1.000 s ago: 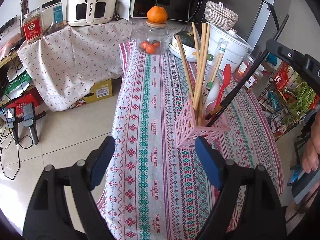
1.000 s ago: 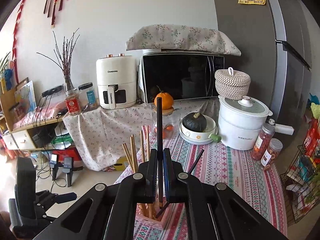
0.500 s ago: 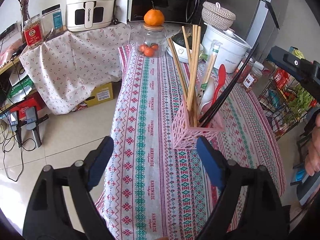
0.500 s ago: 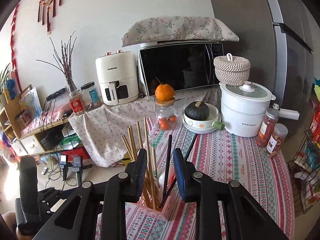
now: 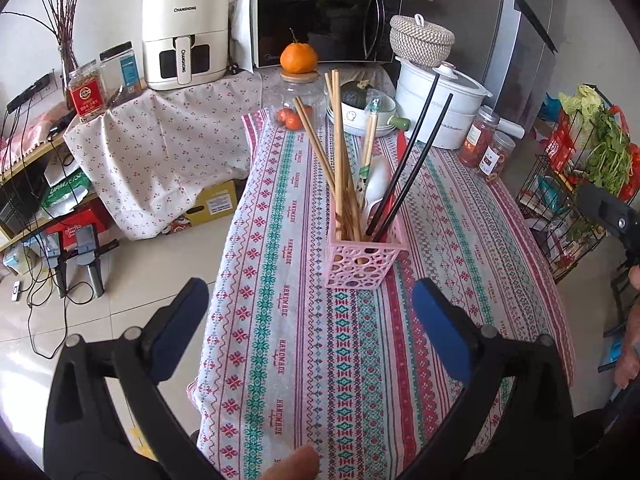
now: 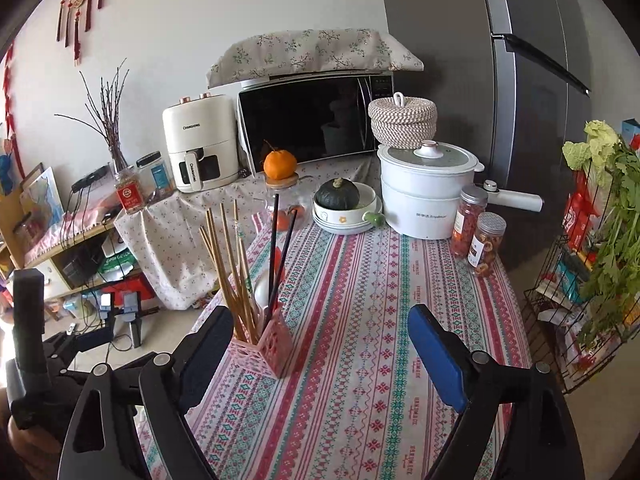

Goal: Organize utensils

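A pink perforated utensil holder stands upright on the patterned tablecloth. It holds several wooden chopsticks, two black chopsticks leaning right, and a white spoon. My left gripper is open and empty, just in front of the holder. The holder also shows in the right wrist view, with the black chopsticks in it. My right gripper is open and empty, to the right of the holder and clear of it.
At the table's far end stand a glass jar with an orange on top, a bowl with a green squash, a white cooker and two spice jars. A wire rack of vegetables is at the right.
My right gripper opened and let go of a black chopstick, which now stands in the holder. The right gripper drew back and to the right. The left gripper pulled back slightly.
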Motion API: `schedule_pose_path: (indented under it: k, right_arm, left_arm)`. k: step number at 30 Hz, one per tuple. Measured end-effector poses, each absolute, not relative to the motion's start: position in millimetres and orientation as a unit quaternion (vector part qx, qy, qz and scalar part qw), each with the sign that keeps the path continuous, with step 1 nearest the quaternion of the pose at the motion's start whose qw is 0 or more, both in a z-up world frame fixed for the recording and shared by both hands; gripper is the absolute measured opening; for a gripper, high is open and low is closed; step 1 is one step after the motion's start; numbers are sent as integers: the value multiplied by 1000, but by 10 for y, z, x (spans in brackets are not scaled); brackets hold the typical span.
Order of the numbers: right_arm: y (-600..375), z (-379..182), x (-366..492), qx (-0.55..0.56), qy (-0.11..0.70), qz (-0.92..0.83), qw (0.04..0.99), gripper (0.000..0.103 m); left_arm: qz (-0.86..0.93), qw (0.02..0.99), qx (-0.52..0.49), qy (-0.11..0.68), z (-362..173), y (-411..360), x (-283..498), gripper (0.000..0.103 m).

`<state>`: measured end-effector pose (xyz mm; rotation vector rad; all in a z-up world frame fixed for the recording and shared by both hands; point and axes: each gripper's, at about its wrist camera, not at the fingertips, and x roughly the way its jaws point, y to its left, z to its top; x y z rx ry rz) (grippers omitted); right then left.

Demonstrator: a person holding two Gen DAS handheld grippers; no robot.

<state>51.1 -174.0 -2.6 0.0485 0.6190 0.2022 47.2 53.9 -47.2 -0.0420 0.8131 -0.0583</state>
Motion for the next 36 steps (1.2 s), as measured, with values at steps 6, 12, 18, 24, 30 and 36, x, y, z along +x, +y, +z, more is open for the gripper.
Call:
schedule_pose_path:
  k: [6,12,18,24,30,36]
  right_arm:
    - [-1995,-181,317,36,347,66,935,103]
    - [-2157,-193,183,14,342,7,939,103]
    - [-2229,-152,181,21,333,0,943,103]
    - [-2212,-180,212,17,338,-4,941,103]
    - [-2214,-189,226,16,338,-5,941,103]
    - [-2188,-177,233,10,333,-7,943,103]
  left_arm:
    - [-21,932,-19,362,-319,344,310,102]
    - [-36,941,-11,336,-222,80,198,102]
    - [-48,940,-2,337,-229,-105,198,102]
    - [-45,940,-4,338,-236,-145,215,102]
    - [-41,940,-4,339,-238,-156,208,102]
    - [-40,940,-5,338,-228,-136,212,102]
